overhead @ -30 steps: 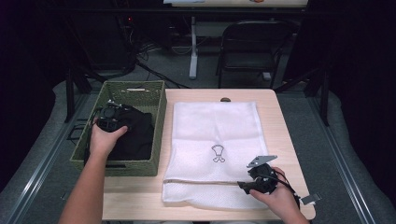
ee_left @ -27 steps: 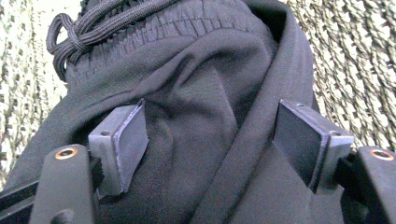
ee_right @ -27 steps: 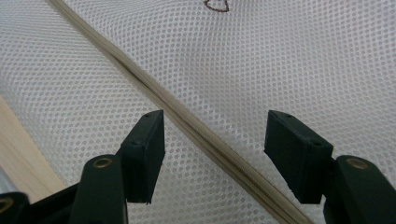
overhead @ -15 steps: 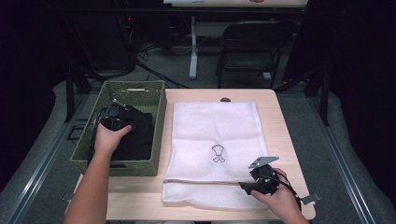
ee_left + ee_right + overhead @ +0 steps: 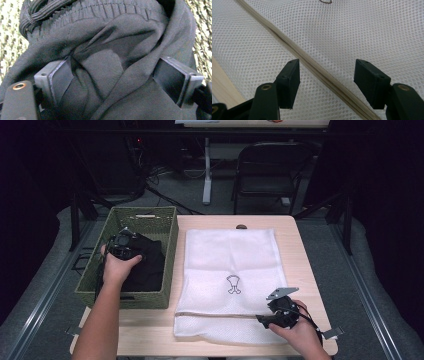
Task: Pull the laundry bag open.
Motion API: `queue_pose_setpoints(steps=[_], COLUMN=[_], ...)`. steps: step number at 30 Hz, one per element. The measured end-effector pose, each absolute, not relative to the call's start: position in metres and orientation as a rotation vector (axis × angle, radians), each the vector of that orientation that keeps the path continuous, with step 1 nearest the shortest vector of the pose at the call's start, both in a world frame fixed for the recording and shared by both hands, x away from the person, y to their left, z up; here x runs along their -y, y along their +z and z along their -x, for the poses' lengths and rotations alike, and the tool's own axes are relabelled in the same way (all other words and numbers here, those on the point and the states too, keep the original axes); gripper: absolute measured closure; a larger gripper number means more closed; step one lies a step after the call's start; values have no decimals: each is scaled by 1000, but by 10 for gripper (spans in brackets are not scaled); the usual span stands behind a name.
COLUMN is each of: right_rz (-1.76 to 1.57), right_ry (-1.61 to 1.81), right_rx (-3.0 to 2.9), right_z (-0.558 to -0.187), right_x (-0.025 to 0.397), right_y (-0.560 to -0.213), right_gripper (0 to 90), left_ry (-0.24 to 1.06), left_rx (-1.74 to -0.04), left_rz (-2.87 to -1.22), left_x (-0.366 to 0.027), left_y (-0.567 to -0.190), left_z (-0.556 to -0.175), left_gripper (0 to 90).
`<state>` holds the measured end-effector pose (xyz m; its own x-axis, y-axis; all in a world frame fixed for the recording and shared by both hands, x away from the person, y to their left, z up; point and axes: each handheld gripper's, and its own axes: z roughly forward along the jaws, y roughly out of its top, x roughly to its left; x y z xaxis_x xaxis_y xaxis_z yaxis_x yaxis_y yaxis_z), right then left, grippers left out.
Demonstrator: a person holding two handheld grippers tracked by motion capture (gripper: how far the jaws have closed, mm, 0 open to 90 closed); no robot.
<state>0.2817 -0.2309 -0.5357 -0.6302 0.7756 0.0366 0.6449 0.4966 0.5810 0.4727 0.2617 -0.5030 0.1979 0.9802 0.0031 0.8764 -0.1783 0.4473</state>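
Left gripper view: black garment (image 5: 112, 75) bunched between wide-spread jaws of left hand-held gripper (image 5: 117, 77), inside green basket (image 5: 202, 30).

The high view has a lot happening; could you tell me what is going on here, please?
A person works with two handheld grippers. The left gripper is down in the green basket, its open jaws pressed around a fold of black clothing. The right gripper hovers open over the zipper of the white mesh bag.
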Motion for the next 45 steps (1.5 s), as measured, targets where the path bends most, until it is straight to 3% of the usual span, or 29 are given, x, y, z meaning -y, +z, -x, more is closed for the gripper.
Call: queue_pose_setpoints(steps=[24, 35, 45], right_rz=[-1215, -1207, -1201], right_ry=[826, 822, 824], right_rx=[-2515, -2515, -2517], right_z=[-283, -283, -283], right_x=[231, 231, 231], right_y=[-537, -538, -538], right_gripper=[363, 360, 357], left_ry=[415, 341, 385], left_rx=[-1801, -1804, -1812], left_rz=[-2090, -2073, -2117], left_x=[-289, -280, -277], left_y=[-494, -504, -509], left_z=[-467, -473, -476], left_gripper=[150, 153, 142])
